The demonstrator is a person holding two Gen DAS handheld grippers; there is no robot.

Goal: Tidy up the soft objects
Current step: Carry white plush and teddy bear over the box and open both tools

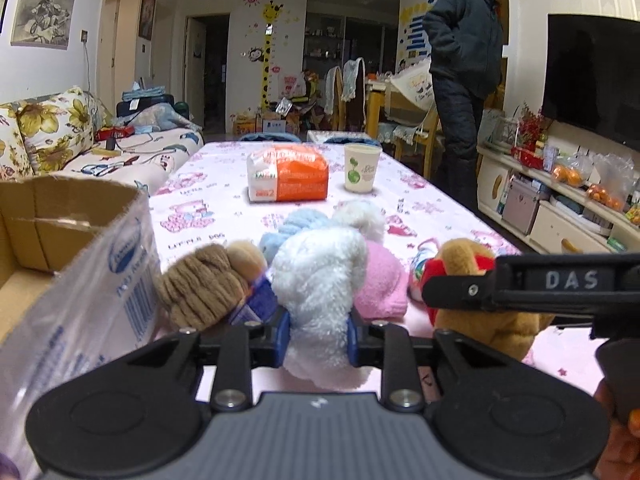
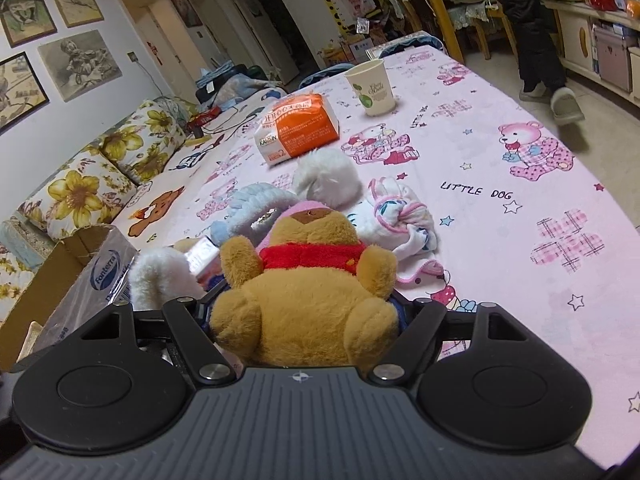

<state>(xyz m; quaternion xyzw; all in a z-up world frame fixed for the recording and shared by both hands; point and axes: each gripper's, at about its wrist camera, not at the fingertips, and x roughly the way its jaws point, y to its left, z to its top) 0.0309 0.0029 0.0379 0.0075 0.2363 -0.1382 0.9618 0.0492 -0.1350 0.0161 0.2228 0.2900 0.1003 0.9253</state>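
On the worktop (image 2: 500, 152) | left gripper (image 1: 319, 334) jaws clench white plush (image 1: 320, 276) | right gripper (image 2: 304, 316) jaws straddle bear (image 2: 304, 280), grip unclear | box (image 1: 60, 216) seemingly empty, pile unsorted

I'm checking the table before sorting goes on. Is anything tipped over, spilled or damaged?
Nothing looks spilled or broken. The paper cup stands upright and the orange tissue pack lies flat. The soft toys sit in a loose heap mid-table, and the brown bear lies on its back between the right gripper's fingers.
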